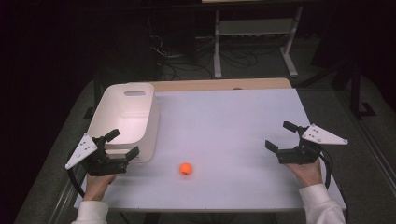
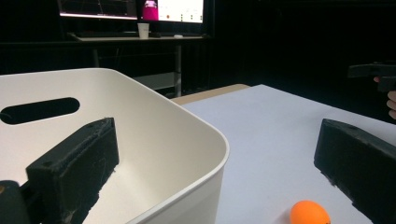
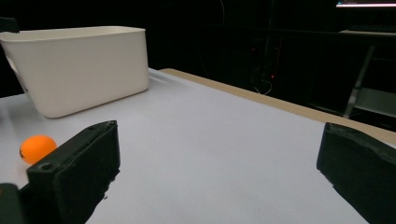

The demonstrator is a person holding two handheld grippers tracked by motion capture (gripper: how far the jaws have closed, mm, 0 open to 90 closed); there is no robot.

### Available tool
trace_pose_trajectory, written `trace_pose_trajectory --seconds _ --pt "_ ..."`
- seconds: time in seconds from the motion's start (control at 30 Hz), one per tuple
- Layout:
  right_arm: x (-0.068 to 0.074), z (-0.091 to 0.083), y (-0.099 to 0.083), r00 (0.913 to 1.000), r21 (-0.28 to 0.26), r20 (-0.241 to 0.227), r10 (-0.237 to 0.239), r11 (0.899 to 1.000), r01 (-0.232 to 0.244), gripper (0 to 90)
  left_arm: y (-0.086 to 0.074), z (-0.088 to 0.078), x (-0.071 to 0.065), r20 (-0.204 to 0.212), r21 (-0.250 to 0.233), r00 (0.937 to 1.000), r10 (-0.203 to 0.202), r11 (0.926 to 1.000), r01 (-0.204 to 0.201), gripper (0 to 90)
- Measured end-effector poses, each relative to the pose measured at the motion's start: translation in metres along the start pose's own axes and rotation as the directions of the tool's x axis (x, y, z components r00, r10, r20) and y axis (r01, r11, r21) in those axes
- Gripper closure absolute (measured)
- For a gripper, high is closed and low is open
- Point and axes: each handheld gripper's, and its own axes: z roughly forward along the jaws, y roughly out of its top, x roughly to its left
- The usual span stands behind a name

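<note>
A small orange ball (image 1: 186,169) lies on the white table top, near the front edge and just right of a white plastic bin (image 1: 152,126) with a slot handle. My left gripper (image 1: 125,143) is open and straddles the bin's near right corner. In the left gripper view one jaw hangs inside the bin (image 2: 205,135), the other is over the table above the ball (image 2: 309,213). My right gripper (image 1: 279,135) is open at the table's right side, holding nothing. Its view shows the ball (image 3: 37,148) by the left jaw and the bin (image 3: 88,65) beyond.
The white table top (image 1: 233,112) ends in a wooden strip (image 1: 219,85) at the far edge. Behind it stand a metal desk frame (image 1: 217,46) and cables on a dark floor. A desk with lit monitors (image 2: 130,8) and a cup (image 2: 143,30) is farther off.
</note>
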Motion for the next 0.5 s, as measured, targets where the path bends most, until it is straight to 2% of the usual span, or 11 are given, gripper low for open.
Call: trace_pose_trajectory --seconds 0.13,0.23,0.27,0.33,0.4,0.5 --pt "0.0014 0.0016 -0.0011 0.9999 0.020 -0.005 0.016 1.000 -0.016 0.0 0.0009 -0.0011 -0.0003 0.001 -0.002 1.0000 0.001 1.0000 -0.001 0.0" --pt "0.0010 0.0019 -0.0018 1.0000 0.017 -0.005 -0.002 1.000 0.002 0.0 0.0007 -0.0009 -0.0006 0.004 0.012 1.0000 0.009 0.9999 -0.009 0.0" --pt "0.0020 0.0013 -0.0023 0.9999 0.026 -0.005 0.015 1.000 -0.015 0.0 0.0003 -0.0006 -0.0005 0.003 0.015 0.9999 0.012 0.9998 -0.012 0.0" --pt "0.0022 0.0012 -0.0029 0.9998 0.027 -0.007 0.018 0.999 -0.018 0.0 -0.0006 -0.0003 -0.0004 -0.001 0.017 1.0000 0.006 0.9998 -0.006 0.0" --pt "0.0020 0.0020 -0.0029 0.9999 0.023 -0.010 0.003 1.000 -0.003 0.0 -0.0004 0.0002 -0.0014 0.001 0.020 1.0000 0.009 0.9998 -0.009 0.0" --pt "0.0020 0.0026 -0.0033 0.9999 0.025 -0.012 0.004 1.000 -0.004 0.0 0.0007 0.0010 -0.0032 0.003 0.022 1.0000 0.009 0.9997 -0.009 0.0"
